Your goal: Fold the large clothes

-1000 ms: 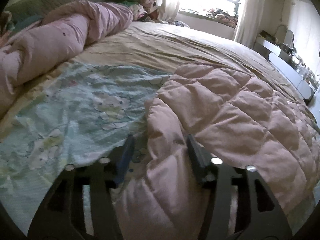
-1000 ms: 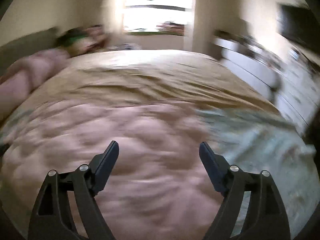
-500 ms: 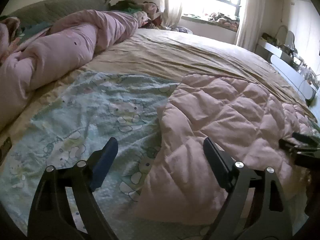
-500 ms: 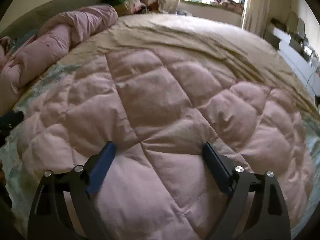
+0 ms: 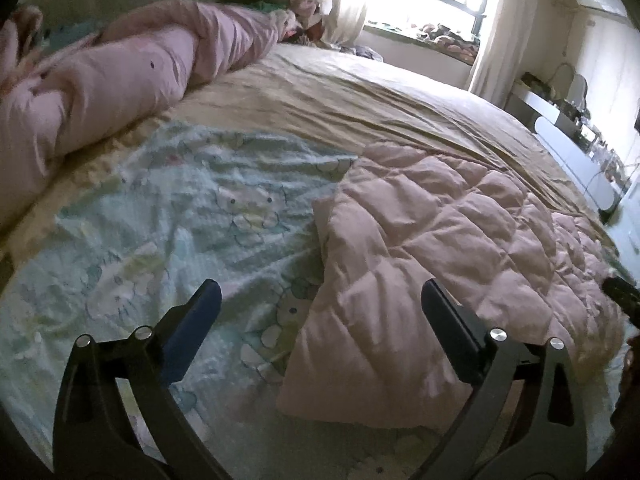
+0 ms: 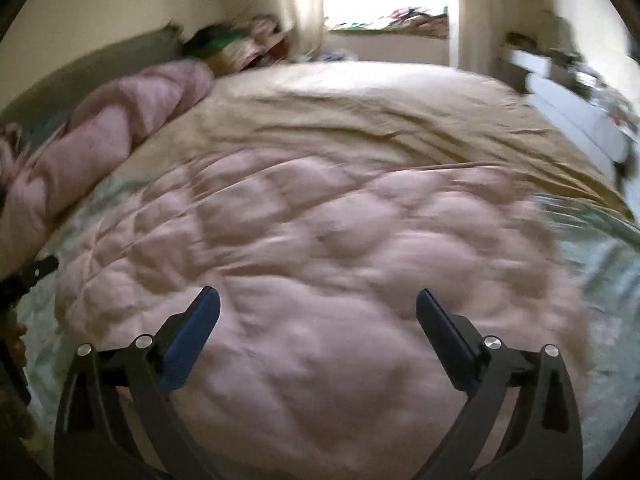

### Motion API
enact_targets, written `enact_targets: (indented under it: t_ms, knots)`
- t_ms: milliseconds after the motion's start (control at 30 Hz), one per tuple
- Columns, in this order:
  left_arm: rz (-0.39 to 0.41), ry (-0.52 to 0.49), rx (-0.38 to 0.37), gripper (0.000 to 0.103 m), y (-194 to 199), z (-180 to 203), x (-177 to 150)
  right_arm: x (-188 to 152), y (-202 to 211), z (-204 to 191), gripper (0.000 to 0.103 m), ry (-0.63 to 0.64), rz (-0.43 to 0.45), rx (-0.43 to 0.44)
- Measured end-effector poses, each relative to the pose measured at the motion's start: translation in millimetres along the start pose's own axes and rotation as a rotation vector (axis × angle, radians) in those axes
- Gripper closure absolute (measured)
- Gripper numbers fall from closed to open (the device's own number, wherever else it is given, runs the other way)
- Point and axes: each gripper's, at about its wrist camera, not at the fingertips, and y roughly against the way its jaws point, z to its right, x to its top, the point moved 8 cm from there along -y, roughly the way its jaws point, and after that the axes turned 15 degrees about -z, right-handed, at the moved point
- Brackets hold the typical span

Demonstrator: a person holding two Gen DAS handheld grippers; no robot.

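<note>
A pink quilted piece point(image 5: 460, 240) lies folded on the bed, on top of a light-blue cartoon-print sheet point(image 5: 192, 216). My left gripper point(image 5: 320, 292) hovers over its near left corner with the jaws opening wide; the pads touch no fabric. In the right wrist view the same quilted piece point(image 6: 320, 240) fills the middle, blurred by motion. My right gripper point(image 6: 318, 299) hangs above it, jaws opening, with nothing pressed between the pads. Each gripper's tip shows at the edge of the other's view: the right gripper point(image 5: 620, 296) and the left gripper point(image 6: 36, 276).
A beige bedcover point(image 5: 360, 100) spans the far half of the bed. A rolled pink duvet point(image 5: 120, 68) lies along the left side by the headboard. A white desk with clutter point(image 5: 568, 140) stands to the right, under a bright window.
The left gripper's jaws have spread off the quilted fold they held, and it has drawn back a little. The right gripper's jaws have widened and its view has swung, now blurred.
</note>
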Motion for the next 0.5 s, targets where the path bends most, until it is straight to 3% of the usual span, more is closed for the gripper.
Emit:
enact_targets:
  t_ms: [200, 300, 500]
  knots:
    - [-0.107, 0.112, -0.179, 0.009, -23.8, -14.0, -11.3, -30.1, 24.6, 113.7, 0.004, -0.199, -0.032, -0.055]
    - [-0.149, 0.144, -0.233, 0.009, -34.8, -16.7, -16.8, -54.8, 26.6, 163.8, 0.004, -0.299, -0.078, -0.061]
    - [-0.216, 0.205, -0.374, 0.009, -56.7, -13.3, -27.2, -86.9, 4.8, 202.2, 0.004, -0.375, -0.174, -0.001]
